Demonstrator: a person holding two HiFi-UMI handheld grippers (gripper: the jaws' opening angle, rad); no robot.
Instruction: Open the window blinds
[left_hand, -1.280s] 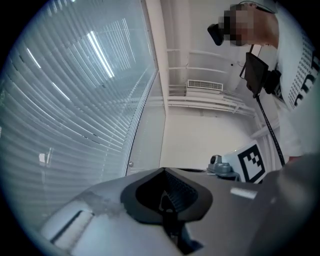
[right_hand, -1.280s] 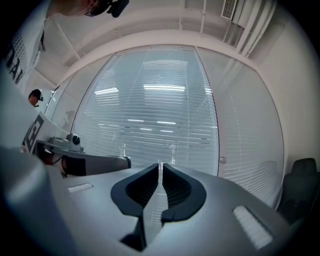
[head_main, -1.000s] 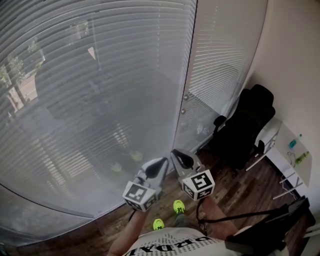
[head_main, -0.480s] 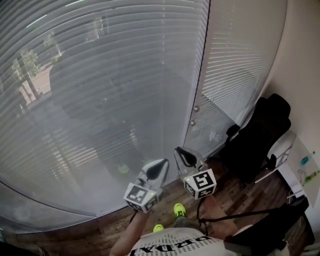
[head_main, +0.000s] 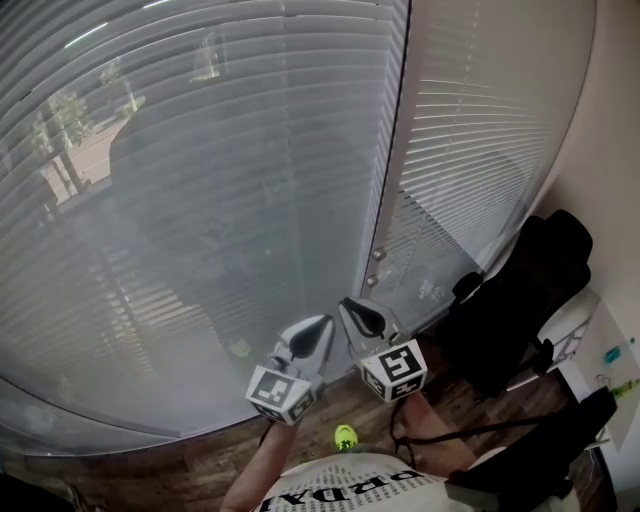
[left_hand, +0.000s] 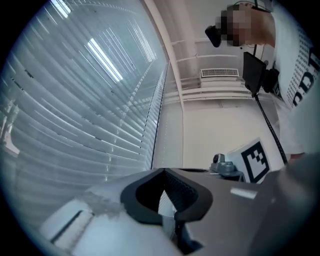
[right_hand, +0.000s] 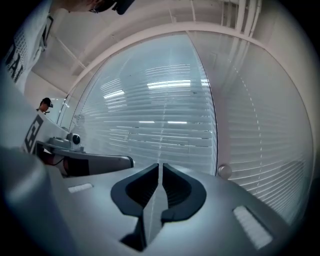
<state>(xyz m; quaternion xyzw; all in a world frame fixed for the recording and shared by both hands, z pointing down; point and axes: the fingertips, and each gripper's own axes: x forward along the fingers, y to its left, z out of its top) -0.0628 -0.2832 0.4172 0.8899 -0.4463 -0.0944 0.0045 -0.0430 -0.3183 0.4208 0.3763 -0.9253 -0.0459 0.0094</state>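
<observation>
Facing blinds (head_main: 200, 200): left gripper (head_main: 322, 330), right gripper (head_main: 355, 312) both closed, empty. Only head view shows black chair (head_main: 520, 310), lower right of frame.

Window blinds (head_main: 200, 180): white horizontal slats, fully lowered, hanging flat, two panels side by side.

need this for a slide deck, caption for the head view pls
Side by side and empty, the left gripper and right gripper face lowered window blinds; black office chair at right.

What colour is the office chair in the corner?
Black. The office chair shows best in head view.
</observation>
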